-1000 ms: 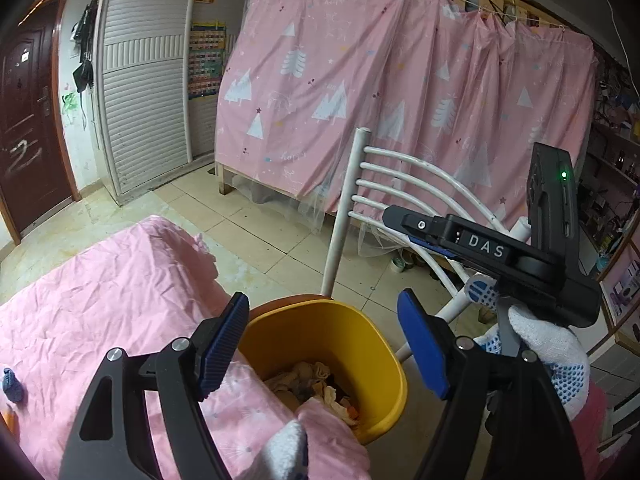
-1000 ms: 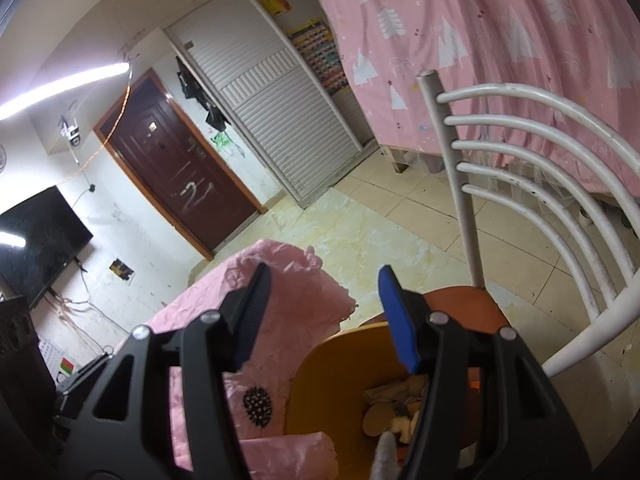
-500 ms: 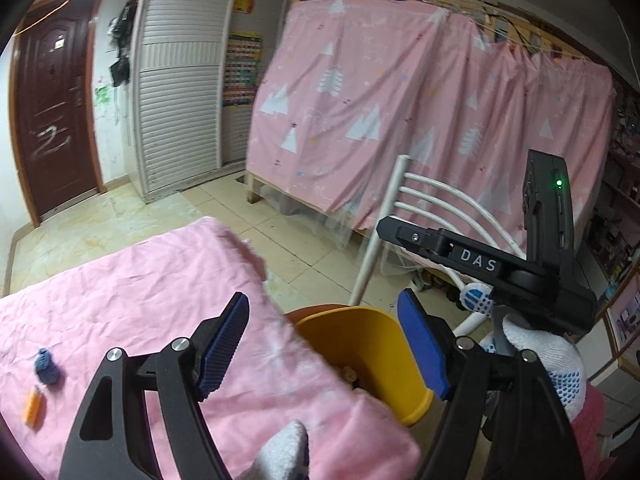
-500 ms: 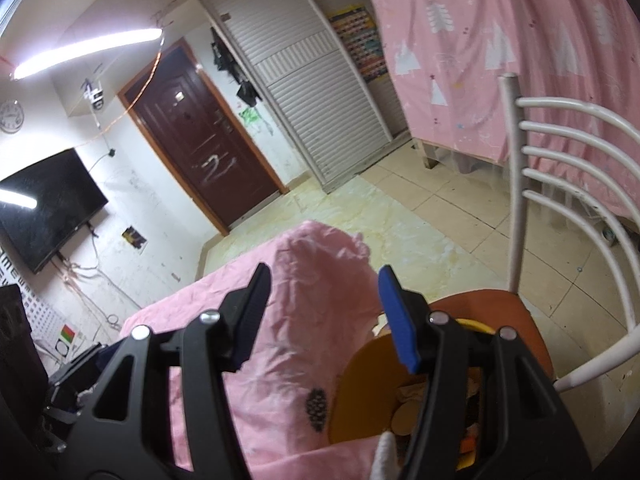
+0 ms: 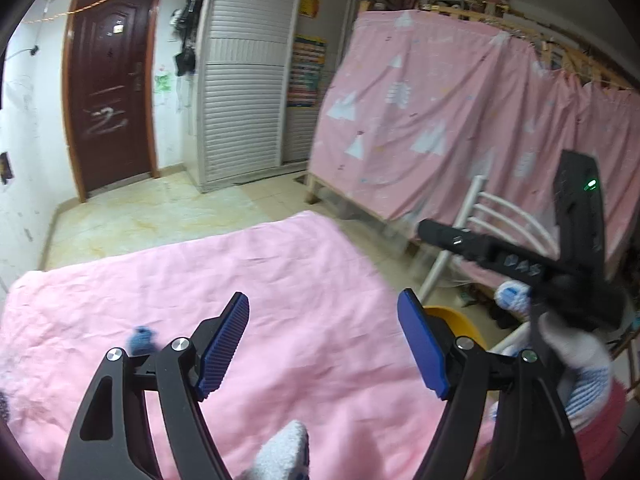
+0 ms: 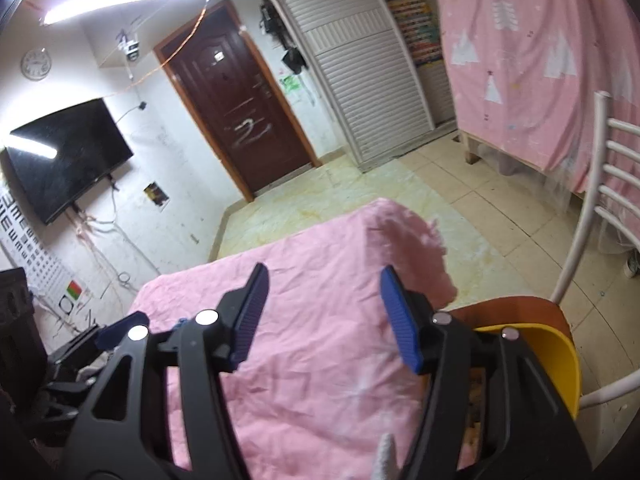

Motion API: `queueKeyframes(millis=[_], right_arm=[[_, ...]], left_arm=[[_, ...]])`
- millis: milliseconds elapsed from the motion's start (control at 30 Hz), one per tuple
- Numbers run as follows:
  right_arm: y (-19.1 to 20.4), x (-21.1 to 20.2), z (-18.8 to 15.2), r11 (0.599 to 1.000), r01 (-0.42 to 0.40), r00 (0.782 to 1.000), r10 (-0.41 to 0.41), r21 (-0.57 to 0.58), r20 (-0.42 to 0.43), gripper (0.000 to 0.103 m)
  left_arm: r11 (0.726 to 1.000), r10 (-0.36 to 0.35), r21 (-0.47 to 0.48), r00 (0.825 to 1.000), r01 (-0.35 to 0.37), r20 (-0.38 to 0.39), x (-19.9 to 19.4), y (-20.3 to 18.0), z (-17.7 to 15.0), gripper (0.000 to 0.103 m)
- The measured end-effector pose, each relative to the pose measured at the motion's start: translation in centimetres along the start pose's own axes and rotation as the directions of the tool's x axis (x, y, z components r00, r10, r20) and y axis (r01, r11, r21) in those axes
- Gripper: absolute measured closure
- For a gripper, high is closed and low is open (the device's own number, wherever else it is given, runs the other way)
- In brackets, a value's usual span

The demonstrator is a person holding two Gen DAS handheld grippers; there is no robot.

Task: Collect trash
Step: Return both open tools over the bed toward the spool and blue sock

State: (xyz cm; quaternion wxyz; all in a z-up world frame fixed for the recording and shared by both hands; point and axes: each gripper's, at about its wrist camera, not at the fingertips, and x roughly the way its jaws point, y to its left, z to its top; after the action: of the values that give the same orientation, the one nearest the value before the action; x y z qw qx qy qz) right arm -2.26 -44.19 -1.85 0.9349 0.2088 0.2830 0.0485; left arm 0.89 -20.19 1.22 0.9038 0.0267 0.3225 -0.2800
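We note left claw (image 5: pixel 322 346) open, empty; right claw (image 6: pixel 324 318) empty, jaws just widening. Blue scrap (image 5: pixel 141 338) lies on pink surface (image 5: pixel 300 280), far from yellow bin (image 6: pixel 552 364). We advise: centre jaws over scrap, descend, then close.

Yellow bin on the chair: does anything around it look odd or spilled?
Nothing looks spilled. The yellow bin sits on the chair seat beside the pink-covered table, with scraps inside; most of it is hidden behind the right hand-held gripper.

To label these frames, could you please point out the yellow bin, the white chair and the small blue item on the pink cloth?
yellow bin (image 6: pixel 560 356): right wrist view, outer wall.
white chair (image 6: pixel 580 232): right wrist view, back post.
small blue item (image 5: pixel 142 338): left wrist view, its blurred middle.
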Motion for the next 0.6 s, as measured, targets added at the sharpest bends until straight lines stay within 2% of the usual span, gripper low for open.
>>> queueKeyframes(millis=[300,600], right_arm=[[5.4,3.6,-0.6,0.995,-0.060,0.996,0.054,-0.083,-0.071,0.039],[9.9,7.3,-1.9,0.981,-0.109,0.983,0.083,-0.161,-0.162,0.039]], left_arm=[[0.992,0.128,-0.013,0.991,-0.129,-0.044,-1.2,6.9,-1.2,0.035],[0.983,0.178,-0.020,0.979,-0.181,-0.100,-1.4,10.8,-3.2,0.035]])
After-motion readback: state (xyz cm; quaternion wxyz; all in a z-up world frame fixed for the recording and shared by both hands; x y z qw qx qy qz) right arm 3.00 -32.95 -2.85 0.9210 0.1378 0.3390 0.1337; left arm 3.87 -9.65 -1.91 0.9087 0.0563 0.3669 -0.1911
